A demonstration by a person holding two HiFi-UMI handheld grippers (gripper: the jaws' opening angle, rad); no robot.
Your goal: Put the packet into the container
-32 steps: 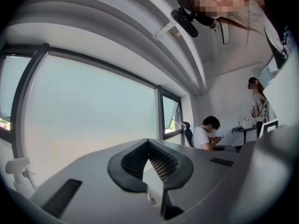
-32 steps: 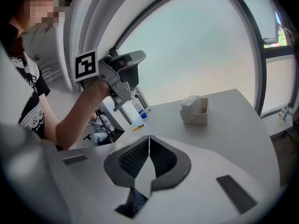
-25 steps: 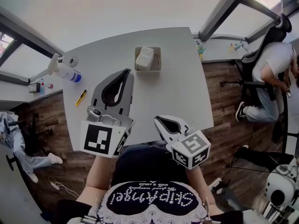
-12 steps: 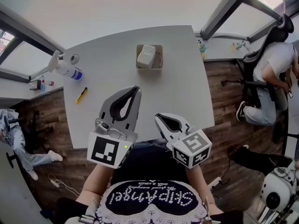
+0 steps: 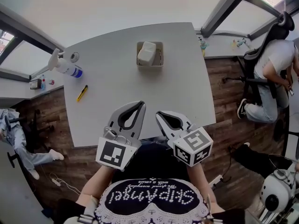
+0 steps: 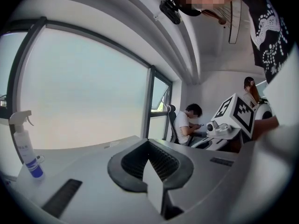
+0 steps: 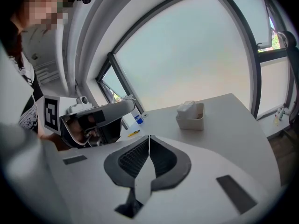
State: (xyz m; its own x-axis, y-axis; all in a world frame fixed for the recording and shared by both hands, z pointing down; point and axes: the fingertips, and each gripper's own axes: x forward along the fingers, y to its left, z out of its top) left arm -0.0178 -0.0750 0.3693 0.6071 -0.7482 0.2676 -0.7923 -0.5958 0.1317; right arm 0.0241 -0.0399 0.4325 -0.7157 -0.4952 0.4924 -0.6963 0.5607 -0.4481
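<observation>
Already packet [image 5: 146, 53] sits in container [image 5: 160, 56] near table's [image 5: 117, 80] far edge.

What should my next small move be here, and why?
Probably just lower both grippers to rest. The packet already sits in the container at the far side of the table, while the left gripper and right gripper are shut and empty near its front edge. Nothing seems left to do.

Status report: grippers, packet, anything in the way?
Left gripper shut, empty. Right gripper shut, empty. Packet already in the container, far side of table. Spray bottle off left, not in the way.
</observation>
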